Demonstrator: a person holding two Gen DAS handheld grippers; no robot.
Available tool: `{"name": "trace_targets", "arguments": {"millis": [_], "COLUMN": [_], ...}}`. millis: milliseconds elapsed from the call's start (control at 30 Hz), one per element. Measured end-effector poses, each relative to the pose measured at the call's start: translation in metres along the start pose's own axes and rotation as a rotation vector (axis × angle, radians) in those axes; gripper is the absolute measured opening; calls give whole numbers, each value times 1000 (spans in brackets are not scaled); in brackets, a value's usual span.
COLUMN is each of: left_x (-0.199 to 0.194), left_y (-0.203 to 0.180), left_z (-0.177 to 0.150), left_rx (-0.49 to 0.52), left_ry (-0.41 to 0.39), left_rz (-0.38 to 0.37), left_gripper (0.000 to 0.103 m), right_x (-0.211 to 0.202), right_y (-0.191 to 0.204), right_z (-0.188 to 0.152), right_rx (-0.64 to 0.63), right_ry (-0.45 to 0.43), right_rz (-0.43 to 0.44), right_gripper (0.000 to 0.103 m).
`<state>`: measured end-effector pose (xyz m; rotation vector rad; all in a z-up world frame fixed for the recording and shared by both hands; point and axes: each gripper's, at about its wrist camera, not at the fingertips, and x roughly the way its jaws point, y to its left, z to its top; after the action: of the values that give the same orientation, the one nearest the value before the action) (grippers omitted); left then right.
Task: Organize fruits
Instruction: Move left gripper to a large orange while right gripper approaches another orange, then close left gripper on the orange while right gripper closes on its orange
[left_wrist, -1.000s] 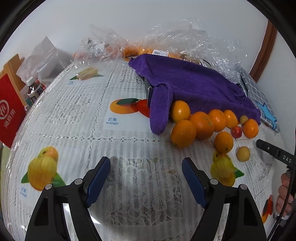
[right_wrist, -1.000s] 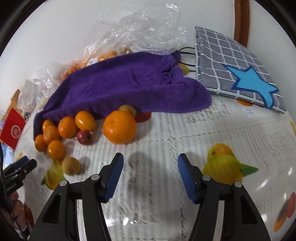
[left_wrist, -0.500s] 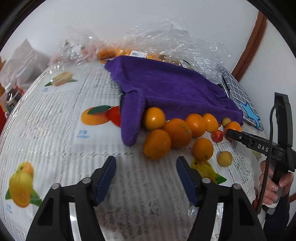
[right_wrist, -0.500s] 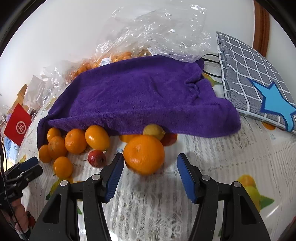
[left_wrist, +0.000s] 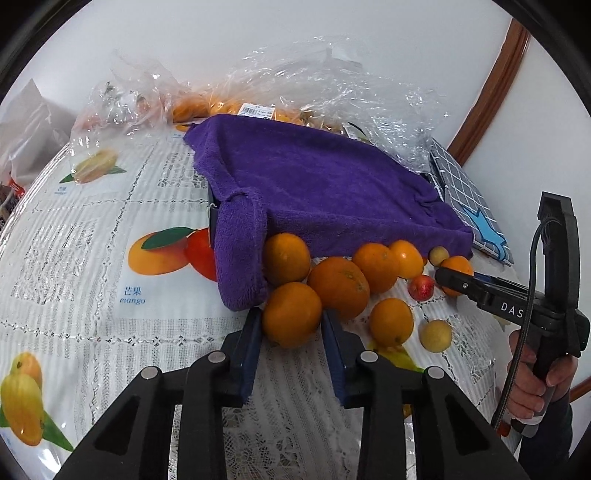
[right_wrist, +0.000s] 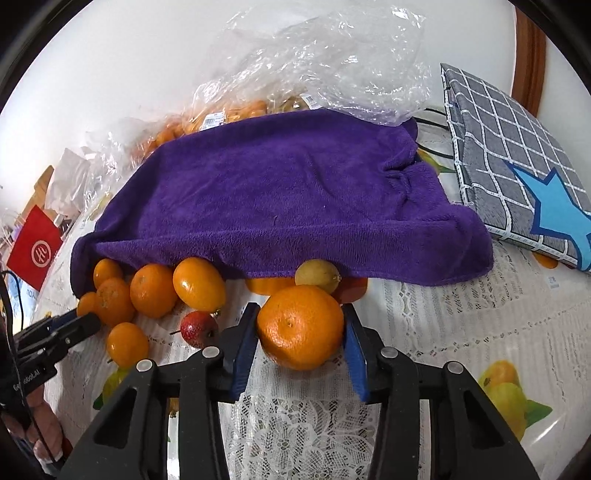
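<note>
Purple towel (left_wrist: 325, 192), terry cloth, draped over something we cannot see, on a lace-patterned tablecloth (left_wrist: 92, 229) printed with fruit. Along its near edge we list loose fruit: several oranges, a small red fruit (left_wrist: 420, 287) and two small pale yellow fruits (left_wrist: 436, 335).

Item one: small orange (left_wrist: 291, 314), nearest the towel's hanging corner, touching a larger neighbour (left_wrist: 338, 287) behind it. Our left gripper (left_wrist: 291, 332) has its blue pads (left_wrist: 251, 343) pressed to both sides of this orange; the jaws are closed on it, and it sits on the cloth.

Item two: large orange (right_wrist: 300, 326), just in front of the towel's hem, with a yellowish fruit (right_wrist: 317, 276) close behind. Our right gripper (right_wrist: 300, 339) brackets it; its jaws are closing, the pads (right_wrist: 356, 354) at or almost at the peel. We judge this grip not yet firm.

Background stock: clear plastic bags (right_wrist: 317, 62) holding more oranges by the wall, a grey checked pad with a blue star (right_wrist: 517, 162) to the right, a red packet (right_wrist: 35, 251) at far left.

Step in hand, by our judgement: the first picks of the sorting, both at once. Next we need the right grip to settle, then a straight lift of each orange clear of its neighbours so none rolls. Where the fruit is to go we cannot tell; no bowl or tray shows.
</note>
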<state>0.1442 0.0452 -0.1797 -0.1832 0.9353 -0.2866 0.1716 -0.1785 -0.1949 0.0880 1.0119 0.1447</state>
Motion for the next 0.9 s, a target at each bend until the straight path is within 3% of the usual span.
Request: {"name": "trace_targets", "arguments": {"millis": [467, 900], "left_x": [-24, -54], "left_y": [-5, -12], "left_z": [-5, 10], "left_rx": [-16, -43], "left_ry": [-18, -70], "left_rz": [16, 58], "left_gripper": [31, 31], "right_x": [-29, -76], "right_y": [-5, -12], "right_z": [-12, -1], "right_rx": [35, 25], "right_ry": [-17, -100], "right_rz": [4, 5], "right_gripper": [43, 43]}}
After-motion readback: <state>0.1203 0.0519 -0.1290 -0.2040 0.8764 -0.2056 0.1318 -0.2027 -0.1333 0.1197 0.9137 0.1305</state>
